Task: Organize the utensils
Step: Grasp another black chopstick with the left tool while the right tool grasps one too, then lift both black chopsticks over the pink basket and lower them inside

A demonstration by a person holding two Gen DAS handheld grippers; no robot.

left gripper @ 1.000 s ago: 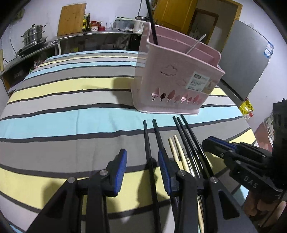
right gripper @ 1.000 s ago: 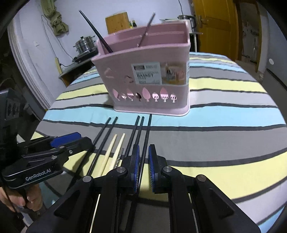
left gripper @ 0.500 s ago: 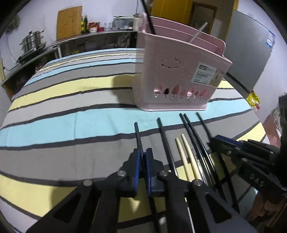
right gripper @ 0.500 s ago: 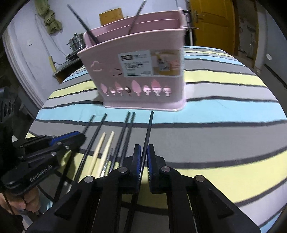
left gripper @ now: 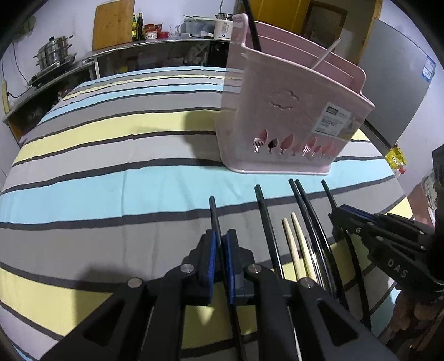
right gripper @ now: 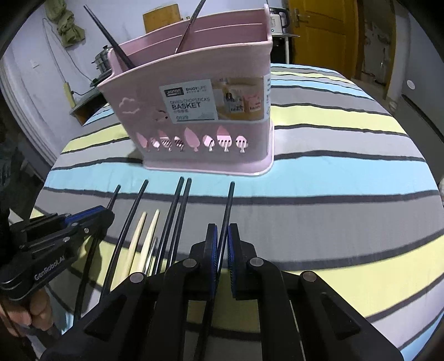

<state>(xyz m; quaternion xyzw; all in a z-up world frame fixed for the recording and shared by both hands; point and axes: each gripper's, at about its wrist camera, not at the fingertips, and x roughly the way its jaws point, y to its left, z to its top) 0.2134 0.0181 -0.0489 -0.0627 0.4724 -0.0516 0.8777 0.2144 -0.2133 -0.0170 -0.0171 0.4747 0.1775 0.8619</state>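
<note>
With each black chopstick (left gripper: 213, 213) (right gripper: 226, 211) pinched near its back end, left tongs (left gripper: 219, 244) and right tongs (right gripper: 220, 238) both nearly closed on one, lift level off the striped tabletop (left gripper: 111, 188), then tip upright into the pink chopsticks basket (right gripper: 199, 116) just beyond.

Home kitchen: beyond the left claw (left gripper: 219, 244), a steel counter (left gripper: 155, 45) with stacked steamer pots (left gripper: 54, 52), sauce bottles (left gripper: 138, 26), a wooden cutting board (left gripper: 113, 23); a grey fridge (left gripper: 394, 91) off right, orange door (right gripper: 319, 30) behind.
</note>
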